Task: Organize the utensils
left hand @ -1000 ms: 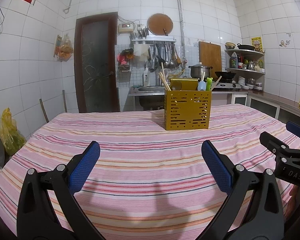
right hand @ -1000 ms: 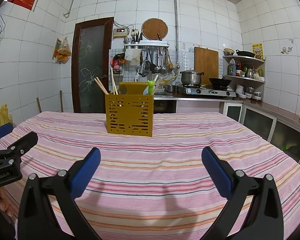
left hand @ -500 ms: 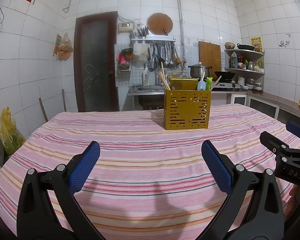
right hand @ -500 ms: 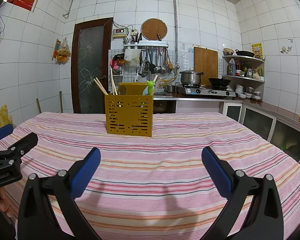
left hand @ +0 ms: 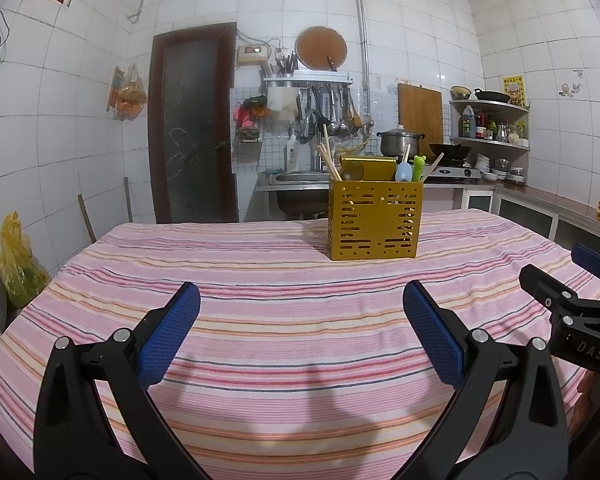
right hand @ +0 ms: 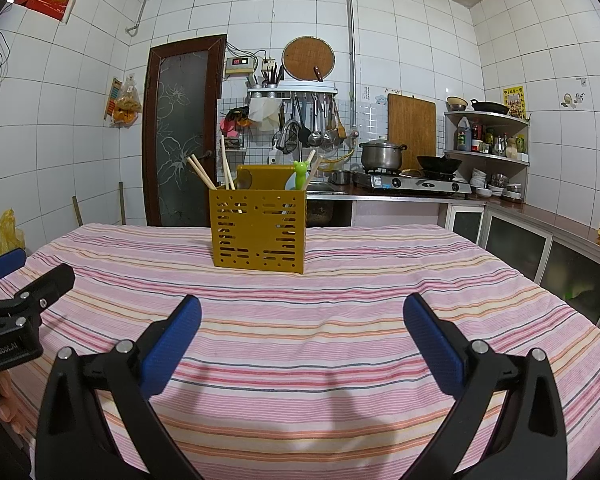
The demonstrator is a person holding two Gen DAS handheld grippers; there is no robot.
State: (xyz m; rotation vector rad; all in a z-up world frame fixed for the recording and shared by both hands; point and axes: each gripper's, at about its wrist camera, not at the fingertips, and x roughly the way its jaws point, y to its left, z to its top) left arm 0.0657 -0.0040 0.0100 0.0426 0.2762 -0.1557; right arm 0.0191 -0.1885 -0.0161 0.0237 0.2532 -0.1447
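A yellow perforated utensil holder [left hand: 375,220] stands upright on the striped tablecloth [left hand: 260,280], far ahead of both grippers; it also shows in the right wrist view [right hand: 259,230]. Wooden chopsticks [left hand: 329,160] lean out of its left side, and a blue spoon [left hand: 402,171] and a green frog-headed utensil [left hand: 418,166] stick out on the right. My left gripper [left hand: 300,312] is open and empty, low over the near cloth. My right gripper [right hand: 302,314] is open and empty too, and shows at the right edge of the left wrist view [left hand: 572,300].
The table edge falls away on the left and right. Behind the table are a dark door [left hand: 194,128], a sink counter with hanging ladles [left hand: 324,116], a stove with a pot [right hand: 382,154] and wok, and corner shelves [right hand: 488,136].
Both views have tilted or lifted very slightly; the holder sits a touch lower in each view. Both grippers stay open and empty.
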